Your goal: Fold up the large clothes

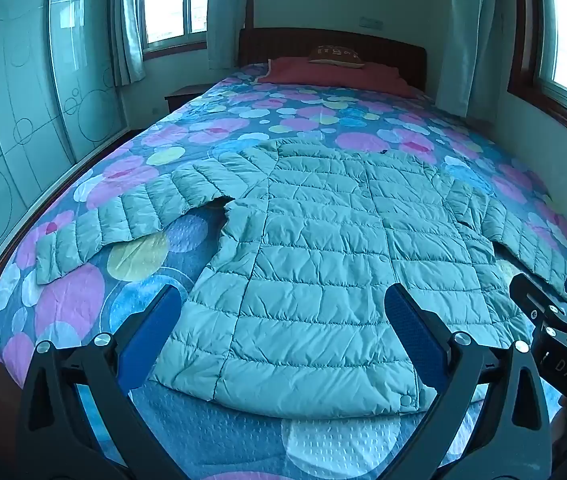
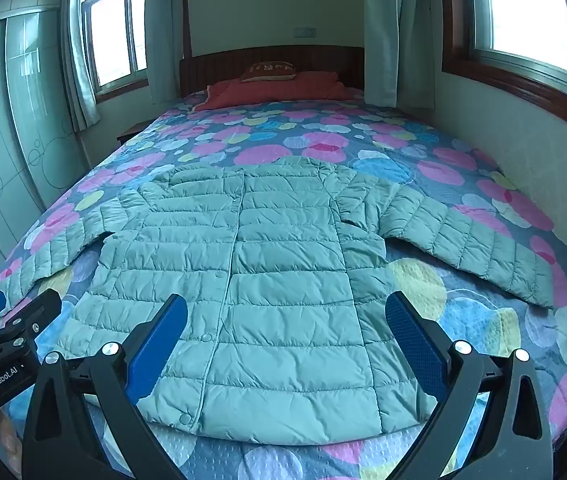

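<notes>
one quilted puffer jacket [image 1: 315, 264] lies flat, front up and snapped closed, on the bed [image 1: 83, 304], hem toward the cameras, collar toward the headboard. both sleeves are spread out to the sides: left sleeve [image 1: 123, 216], right sleeve [image 2: 471, 240]. nothing looks folded yet, so the task seems to be at its start.

left claw [image 1: 283, 332] is spread wide, holding nothing, hovering over the hem's left part. right claw [image 2: 287, 332] is also spread wide and empty, over the hem's right part. each claw shows at the edge of the other's view.

step in hand, by my guess: first grab for a sleeve fold. to do it well, pinch each sleeve near the cuff, taking only the sleeve layer and not the bedspread, then lay it straight across the chest so the sides stay parallel. puffy fill is slippery and springy, so bite deep and press down after laying.

count: one jacket, two sleeves, two claws, one bed, one red pillow [image 2: 279, 90], one small brown cushion [image 2: 269, 72] on top of it.
</notes>
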A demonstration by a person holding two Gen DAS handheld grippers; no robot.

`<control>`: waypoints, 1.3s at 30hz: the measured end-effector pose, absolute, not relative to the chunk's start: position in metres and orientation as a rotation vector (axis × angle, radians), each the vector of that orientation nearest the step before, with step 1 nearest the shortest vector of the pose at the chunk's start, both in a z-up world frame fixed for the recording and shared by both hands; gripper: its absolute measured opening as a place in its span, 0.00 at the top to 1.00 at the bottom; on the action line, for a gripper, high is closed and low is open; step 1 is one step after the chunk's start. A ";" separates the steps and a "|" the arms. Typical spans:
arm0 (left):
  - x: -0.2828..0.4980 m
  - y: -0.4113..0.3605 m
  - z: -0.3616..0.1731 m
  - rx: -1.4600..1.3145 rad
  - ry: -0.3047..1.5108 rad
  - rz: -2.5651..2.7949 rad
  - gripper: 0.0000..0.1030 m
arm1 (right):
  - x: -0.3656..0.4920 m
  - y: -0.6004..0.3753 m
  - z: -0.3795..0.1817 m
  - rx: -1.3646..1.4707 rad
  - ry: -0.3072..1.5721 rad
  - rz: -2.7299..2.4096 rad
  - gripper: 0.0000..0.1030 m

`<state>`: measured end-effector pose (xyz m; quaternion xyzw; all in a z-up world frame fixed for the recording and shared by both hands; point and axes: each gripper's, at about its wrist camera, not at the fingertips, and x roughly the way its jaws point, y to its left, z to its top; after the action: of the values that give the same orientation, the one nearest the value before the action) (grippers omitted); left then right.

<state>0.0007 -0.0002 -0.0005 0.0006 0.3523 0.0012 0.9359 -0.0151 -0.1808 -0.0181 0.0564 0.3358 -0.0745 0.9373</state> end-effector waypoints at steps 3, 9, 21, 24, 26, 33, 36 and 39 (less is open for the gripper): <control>0.001 0.000 -0.001 -0.002 0.722 0.001 0.02 | -0.015 -0.181 -0.018 0.115 0.685 -0.152 0.04; 0.001 0.000 -0.001 0.000 0.722 0.001 0.02 | -0.015 -0.180 -0.018 0.114 0.685 -0.153 0.04; -0.003 -0.004 -0.002 0.002 0.725 0.000 0.02 | -0.015 -0.180 -0.018 0.114 0.688 -0.152 0.04; -0.004 -0.002 -0.004 0.003 0.724 0.001 0.02 | -0.015 -0.181 -0.018 0.114 0.689 -0.153 0.04; -0.005 -0.001 -0.005 0.002 0.725 0.001 0.02 | -0.015 -0.181 -0.018 0.115 0.689 -0.151 0.04; -0.006 0.003 -0.011 -0.002 0.729 0.002 0.02 | -0.015 -0.181 -0.018 0.114 0.691 -0.150 0.04; -0.005 0.003 -0.011 -0.001 0.730 0.002 0.02 | -0.014 -0.180 -0.018 0.115 0.692 -0.150 0.04; -0.004 0.007 -0.012 -0.001 0.734 0.004 0.02 | -0.014 -0.180 -0.018 0.113 0.692 -0.151 0.04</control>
<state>-0.0039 0.0074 -0.0117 -0.0003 0.3587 0.0021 0.9335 -0.0142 -0.1800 -0.0184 0.0551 0.3387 -0.0739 0.9364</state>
